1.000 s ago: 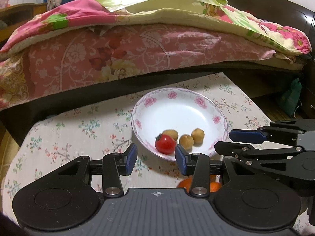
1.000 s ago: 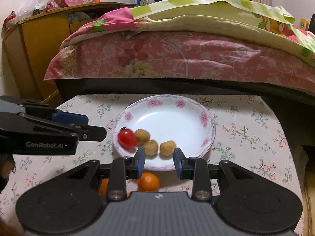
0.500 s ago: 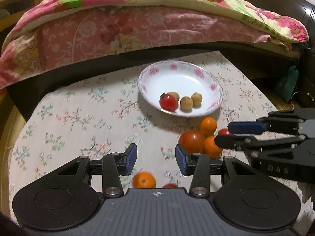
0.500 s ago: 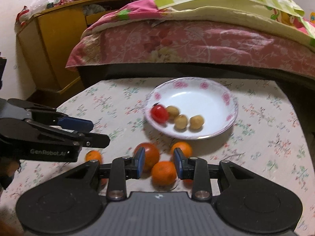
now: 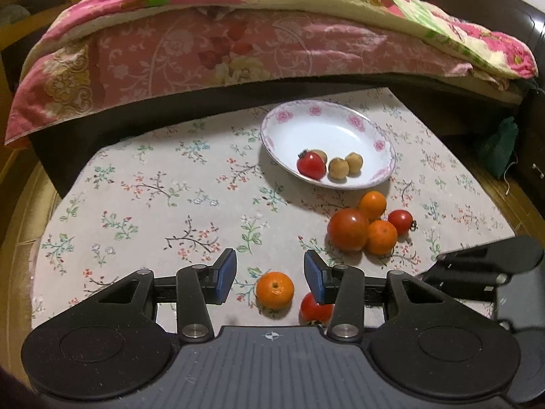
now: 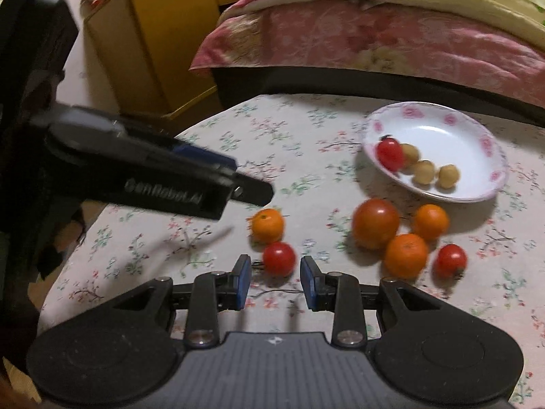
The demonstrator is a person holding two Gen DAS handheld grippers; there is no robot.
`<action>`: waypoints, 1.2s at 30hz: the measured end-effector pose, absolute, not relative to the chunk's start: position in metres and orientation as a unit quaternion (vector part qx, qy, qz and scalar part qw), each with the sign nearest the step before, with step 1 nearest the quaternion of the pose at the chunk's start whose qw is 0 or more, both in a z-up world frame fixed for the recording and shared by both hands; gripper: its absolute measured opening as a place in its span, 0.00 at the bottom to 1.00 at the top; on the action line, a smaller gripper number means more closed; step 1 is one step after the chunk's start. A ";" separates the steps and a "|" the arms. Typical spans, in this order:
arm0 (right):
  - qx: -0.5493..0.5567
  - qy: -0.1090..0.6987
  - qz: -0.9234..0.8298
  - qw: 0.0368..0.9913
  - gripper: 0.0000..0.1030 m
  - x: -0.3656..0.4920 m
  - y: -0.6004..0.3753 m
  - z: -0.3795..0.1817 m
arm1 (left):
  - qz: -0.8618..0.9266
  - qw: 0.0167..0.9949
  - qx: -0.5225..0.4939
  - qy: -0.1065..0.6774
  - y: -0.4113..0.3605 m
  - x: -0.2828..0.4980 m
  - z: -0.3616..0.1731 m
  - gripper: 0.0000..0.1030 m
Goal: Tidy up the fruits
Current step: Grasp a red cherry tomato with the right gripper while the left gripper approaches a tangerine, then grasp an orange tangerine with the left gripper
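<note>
The left gripper hangs over the flowered tablecloth with its blue pads moderately apart and nothing pressed between them. A lone mandarin lies on the cloth just below the gap, nearer the right-hand pad, and a small red tomato sits partly hidden behind that pad. Ahead and to the right of this tool lies a cluster of 4 fruits touching one another: 1 large tomato, 2 mandarins and 1 cherry tomato. Farther ahead stands the rose-rimmed white plate, which holds 1 cherry tomato and 3 small tan round fruits near its front rim.

The right gripper has its jaws narrow and grips nothing. The small red tomato sits on the cloth just ahead of the gap between its pads, with the lone mandarin touching it on the far side. The cluster lies ahead to this tool's right, and the plate lies beyond it. The left gripper's black body crosses this view at the left, blurred. A bed with a pink quilt rises behind the table.
</note>
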State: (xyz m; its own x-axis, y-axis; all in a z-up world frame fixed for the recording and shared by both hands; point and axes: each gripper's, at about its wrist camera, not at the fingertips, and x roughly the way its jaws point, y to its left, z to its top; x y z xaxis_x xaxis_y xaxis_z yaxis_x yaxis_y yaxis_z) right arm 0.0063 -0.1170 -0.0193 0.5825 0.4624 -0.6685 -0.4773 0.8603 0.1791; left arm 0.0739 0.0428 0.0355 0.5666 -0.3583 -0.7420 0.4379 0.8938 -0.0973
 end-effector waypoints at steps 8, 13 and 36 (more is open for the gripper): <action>-0.014 0.384 0.256 0.887 0.27 0.021 -0.098 -0.032 | -0.221 0.887 0.034 0.405 0.057 0.075 0.039 0.54; -0.017 0.382 0.241 0.892 0.27 0.030 -0.098 -0.034 | -0.222 0.886 0.029 0.407 0.059 0.077 0.038 0.54; -0.006 0.401 0.229 0.887 0.23 0.029 -0.125 -0.034 | -0.243 0.861 0.079 0.440 0.036 0.078 0.007 0.55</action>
